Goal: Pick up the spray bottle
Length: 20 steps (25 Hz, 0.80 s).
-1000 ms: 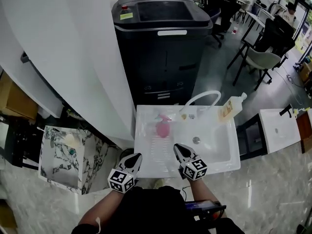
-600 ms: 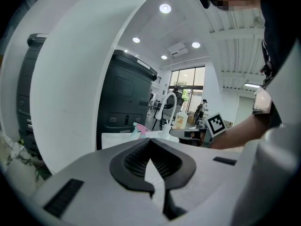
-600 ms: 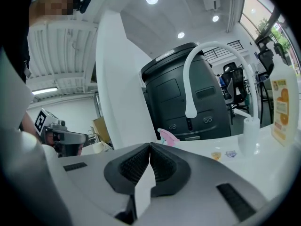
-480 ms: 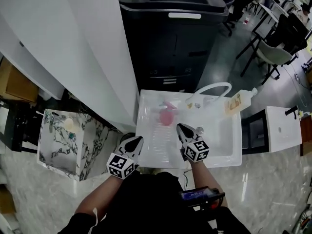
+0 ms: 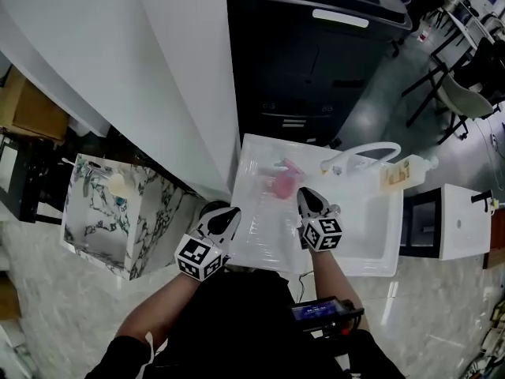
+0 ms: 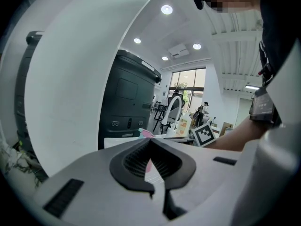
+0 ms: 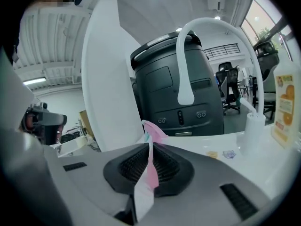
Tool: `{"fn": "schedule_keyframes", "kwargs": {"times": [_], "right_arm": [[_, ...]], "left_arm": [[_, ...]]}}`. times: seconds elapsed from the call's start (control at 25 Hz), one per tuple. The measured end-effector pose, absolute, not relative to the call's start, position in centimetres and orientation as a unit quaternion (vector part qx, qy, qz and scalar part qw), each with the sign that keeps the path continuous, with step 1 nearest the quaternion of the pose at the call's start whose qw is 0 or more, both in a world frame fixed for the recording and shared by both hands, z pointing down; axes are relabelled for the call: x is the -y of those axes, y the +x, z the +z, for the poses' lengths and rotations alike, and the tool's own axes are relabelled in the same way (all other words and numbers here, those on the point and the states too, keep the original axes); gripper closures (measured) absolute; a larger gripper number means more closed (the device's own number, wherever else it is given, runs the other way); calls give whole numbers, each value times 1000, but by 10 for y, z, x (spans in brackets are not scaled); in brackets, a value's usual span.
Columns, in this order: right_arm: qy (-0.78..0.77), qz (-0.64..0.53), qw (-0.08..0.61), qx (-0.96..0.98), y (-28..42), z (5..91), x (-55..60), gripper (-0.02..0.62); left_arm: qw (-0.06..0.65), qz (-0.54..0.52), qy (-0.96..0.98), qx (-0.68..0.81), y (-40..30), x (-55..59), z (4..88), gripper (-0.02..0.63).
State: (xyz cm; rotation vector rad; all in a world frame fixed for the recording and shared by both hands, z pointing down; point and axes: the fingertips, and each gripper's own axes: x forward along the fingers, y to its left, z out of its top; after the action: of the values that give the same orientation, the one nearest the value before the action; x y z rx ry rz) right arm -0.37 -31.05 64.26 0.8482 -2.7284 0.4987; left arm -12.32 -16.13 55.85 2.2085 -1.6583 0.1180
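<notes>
1. Pink bottle (image 5: 282,184) is sitting on sink (image 5: 371,253) drainboard, just ahead of R hand-held gripper (image 5: 307,196).
2. R and L hand-held gripper (image 5: 230,214) jaws are sitting together, empty.
3. White sink is standing before black machine (image 5: 316,69), glossy floor (image 5: 442,306).

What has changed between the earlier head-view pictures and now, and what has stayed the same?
The right gripper has moved forward over the sink to just right of the pink spray bottle, jaws shut, holding nothing. The left gripper, also shut, has edged forward a little along the sink's left edge. Nothing was gripped or released. The bottle, faucet and sink stayed put.
</notes>
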Motion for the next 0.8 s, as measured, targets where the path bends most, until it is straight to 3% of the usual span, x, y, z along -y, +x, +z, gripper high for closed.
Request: {"fn": "schedule_keyframes", "kwargs": {"times": [0.08, 0.12, 0.28, 0.8], "right_arm": [[298, 169, 129, 931, -8, 650, 315, 552], [300, 169, 131, 930, -11, 653, 317, 506], [314, 170, 132, 925, -20, 660, 325, 434], [315, 189, 134, 920, -43, 679, 349, 374]], "left_arm": [[190, 41, 782, 592, -125, 161, 559, 598], [191, 42, 780, 594, -127, 161, 560, 598], [198, 48, 775, 598, -134, 158, 566, 598], [215, 54, 745, 629, -151, 143, 575, 598]]}}
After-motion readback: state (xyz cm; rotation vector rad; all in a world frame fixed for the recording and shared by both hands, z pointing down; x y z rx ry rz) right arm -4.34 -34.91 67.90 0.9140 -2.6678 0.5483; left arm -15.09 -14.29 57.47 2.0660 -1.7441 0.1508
